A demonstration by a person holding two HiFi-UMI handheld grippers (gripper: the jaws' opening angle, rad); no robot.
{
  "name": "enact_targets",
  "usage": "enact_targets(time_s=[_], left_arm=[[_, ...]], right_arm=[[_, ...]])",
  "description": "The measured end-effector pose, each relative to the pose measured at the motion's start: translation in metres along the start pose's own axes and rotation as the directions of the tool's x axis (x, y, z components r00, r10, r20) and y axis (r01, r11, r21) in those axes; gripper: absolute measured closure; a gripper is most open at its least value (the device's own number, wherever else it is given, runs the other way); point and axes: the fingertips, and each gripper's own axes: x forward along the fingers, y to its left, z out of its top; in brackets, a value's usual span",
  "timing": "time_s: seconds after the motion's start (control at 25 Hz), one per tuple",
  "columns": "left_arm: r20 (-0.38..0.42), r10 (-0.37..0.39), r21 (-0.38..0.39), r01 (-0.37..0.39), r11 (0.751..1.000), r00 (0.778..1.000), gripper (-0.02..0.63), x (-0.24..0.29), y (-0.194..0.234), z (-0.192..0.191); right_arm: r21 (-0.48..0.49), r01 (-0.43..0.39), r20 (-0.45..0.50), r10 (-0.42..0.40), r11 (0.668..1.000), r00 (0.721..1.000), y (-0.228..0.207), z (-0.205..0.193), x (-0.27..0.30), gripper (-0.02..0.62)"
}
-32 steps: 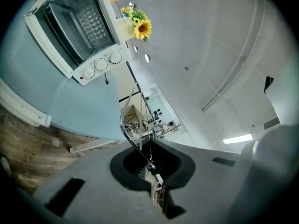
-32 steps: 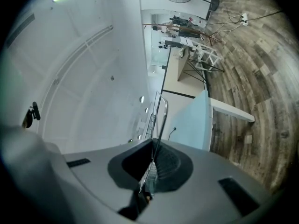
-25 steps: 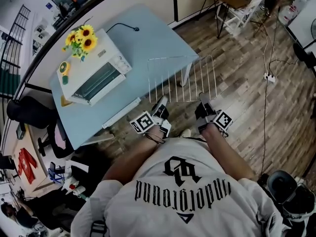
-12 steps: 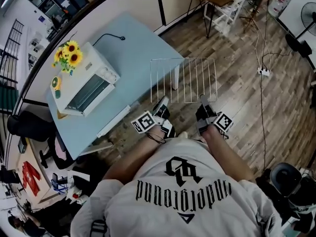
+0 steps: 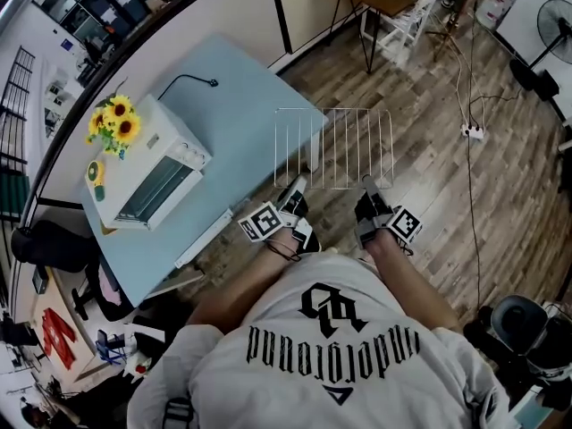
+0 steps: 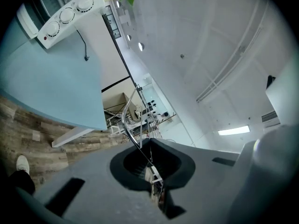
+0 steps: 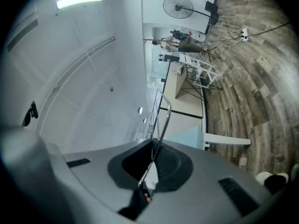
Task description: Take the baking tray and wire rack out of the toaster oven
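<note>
The room is evenly bright: ceiling strip lights [image 7: 79, 1] glare white in both my gripper views, and the wooden floor [image 5: 424, 164] carries a pale sheen. Shadows are soft. Every view bows hard at its edges; black corners ring my gripper views, whose near foreground blurs.

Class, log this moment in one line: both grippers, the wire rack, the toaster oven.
left gripper: shut on wire rack | right gripper: shut on wire rack | rack: out of oven, in air | toaster oven: on blue table

Toaster oven [image 6: 65, 15] partly beyond left gripper view's edge
</note>
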Motion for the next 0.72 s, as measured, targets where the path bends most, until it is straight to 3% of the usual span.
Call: enact_targets(time_s=[0.12, 0.4, 0.64, 0.72], left_arm=[[0.022, 0.008, -0.002, -0.008, 1.000, 1.000, 0.601, 0.008, 0.011, 0.022], [0.073, 0.012, 0.020, -0.014, 1.000, 0.997, 0.601, 0.025, 0.030, 0.092], [0.157, 0.041, 0.023, -0.045, 0.999, 0.987, 0.601, 0.010, 0.056, 0.163], [0.194, 0.054, 0.016, -0.059, 0.998, 0.980, 0.601, 0.002, 0.067, 0.184]], right_arm=[[0.025, 0.014, -0.018, -0.013, 1.000, 1.000, -0.001, -0.003, 0.026, 0.595], [-0.027, -0.023, -0.075, 0.021, 0.999, 0.997, 0.007, -0.005, 0.109, 0.595], [-0.007, -0.003, -0.165, 0.002, 1.000, 0.986, 0.016, -0.039, 0.185, 0.595], [-0.014, -0.040, -0.199, 0.036, 0.999, 0.979, 0.025, -0.051, 0.211, 0.595]])
